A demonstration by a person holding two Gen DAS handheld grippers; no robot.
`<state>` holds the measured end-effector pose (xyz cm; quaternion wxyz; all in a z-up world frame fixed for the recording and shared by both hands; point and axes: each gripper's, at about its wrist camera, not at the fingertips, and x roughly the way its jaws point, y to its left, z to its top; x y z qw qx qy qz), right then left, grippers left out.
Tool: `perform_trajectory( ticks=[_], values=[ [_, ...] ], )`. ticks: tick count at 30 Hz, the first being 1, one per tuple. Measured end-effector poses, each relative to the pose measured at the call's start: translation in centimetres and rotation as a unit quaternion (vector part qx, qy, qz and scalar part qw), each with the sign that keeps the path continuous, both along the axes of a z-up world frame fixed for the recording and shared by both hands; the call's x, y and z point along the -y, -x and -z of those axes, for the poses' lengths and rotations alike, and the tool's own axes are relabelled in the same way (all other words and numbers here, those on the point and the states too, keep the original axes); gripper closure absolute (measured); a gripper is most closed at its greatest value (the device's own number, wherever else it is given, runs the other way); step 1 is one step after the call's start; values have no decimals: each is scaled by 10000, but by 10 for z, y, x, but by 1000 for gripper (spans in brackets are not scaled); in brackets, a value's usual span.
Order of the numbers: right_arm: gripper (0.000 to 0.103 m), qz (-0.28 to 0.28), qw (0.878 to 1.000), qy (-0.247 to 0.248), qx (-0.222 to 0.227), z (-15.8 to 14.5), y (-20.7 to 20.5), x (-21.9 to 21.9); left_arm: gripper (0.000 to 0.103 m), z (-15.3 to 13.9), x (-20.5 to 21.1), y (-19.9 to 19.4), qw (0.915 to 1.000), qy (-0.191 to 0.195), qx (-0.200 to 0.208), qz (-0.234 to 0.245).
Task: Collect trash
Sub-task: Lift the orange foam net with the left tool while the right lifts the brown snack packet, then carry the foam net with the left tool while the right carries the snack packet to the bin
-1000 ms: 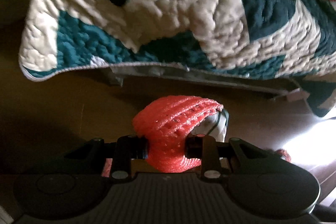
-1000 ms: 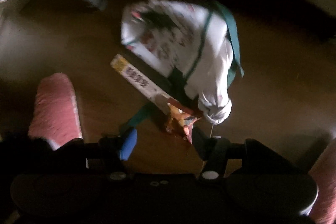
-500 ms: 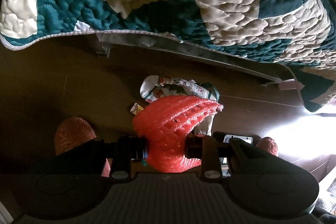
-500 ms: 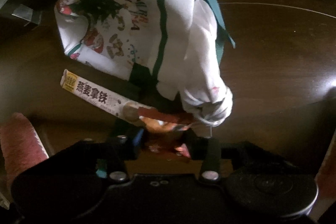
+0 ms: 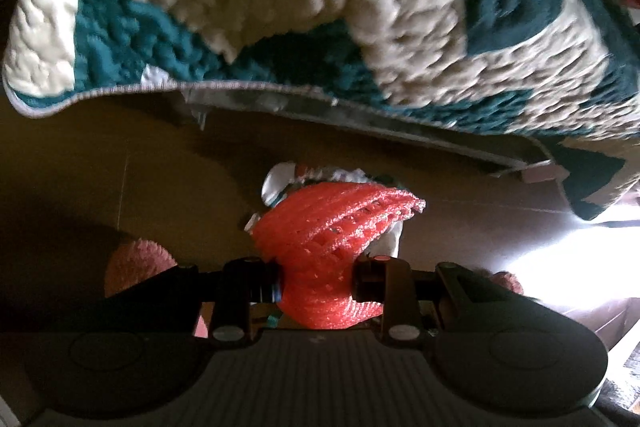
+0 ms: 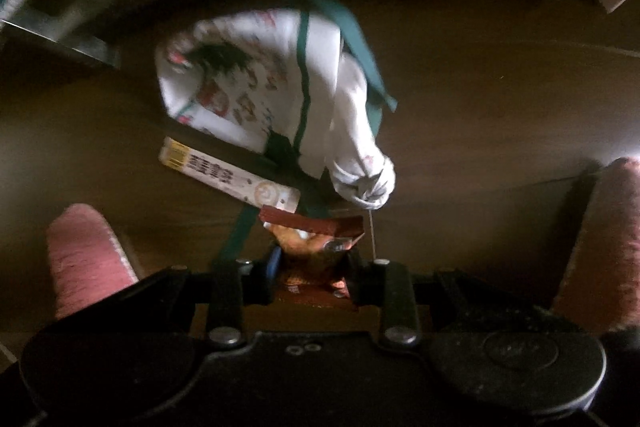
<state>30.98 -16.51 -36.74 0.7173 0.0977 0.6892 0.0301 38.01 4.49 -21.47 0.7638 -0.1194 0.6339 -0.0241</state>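
Right wrist view puts my right gripper (image 6: pixel 312 273) clamped on a crumpled red snack wrapper (image 6: pixel 314 241), held just above the dark wooden floor (image 6: pixel 500 99). Just beyond it lies a long white sachet (image 6: pixel 228 177) with printed characters, resting against the white printed tote bag (image 6: pixel 280 95) with green straps, which sits slumped on the floor near a metal bed frame. On the left wrist view, my left gripper (image 5: pixel 316 283) is clenched on a red foam net sleeve (image 5: pixel 332 239), carried above the floor below the overhanging teal and cream quilt (image 5: pixel 320 11); the bag peeks out behind the foam. I judge I am mid-collection: two pieces are in hand and neither has gone into the bag, which I take to be the trash receptacle. The next move calls for bringing one tool over the bag's mouth and letting go, though I cannot tell where the opening faces, since the top looks twisted shut. My count: three pieces of trash (one wrapper, one foam sleeve, one sachet on the floor), one bag, and two pink slippers (image 6: pixel 84 259) flanking my tools.
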Motion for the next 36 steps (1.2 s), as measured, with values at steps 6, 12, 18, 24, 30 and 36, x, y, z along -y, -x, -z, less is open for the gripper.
perform_trajectory(
  ticks=[6,12,18,24,30,36],
  values=[
    [72,-105,9984,26,547,-91,-5,1,75,-35,6,16,9981,379,480,6],
    [72,-212,9921,-160,1224,-195,4,10,75,-81,1,40,9950,567,798,-189],
    [72,-695,9759,-375,2036,-296,21,2,75,-148,2,74,9919,459,1177,-139],
    [72,-1049,9523,-480,2827,-386,33,-5,75,-231,4,96,9806,263,1944,-33],
    [73,-1227,9274,-541,3491,-464,31,-9,74,-305,11,102,9655,-81,2600,99],
    [73,-1341,8982,-427,4165,-530,12,-16,74,-381,15,84,9462,-276,3221,128]
  ],
)
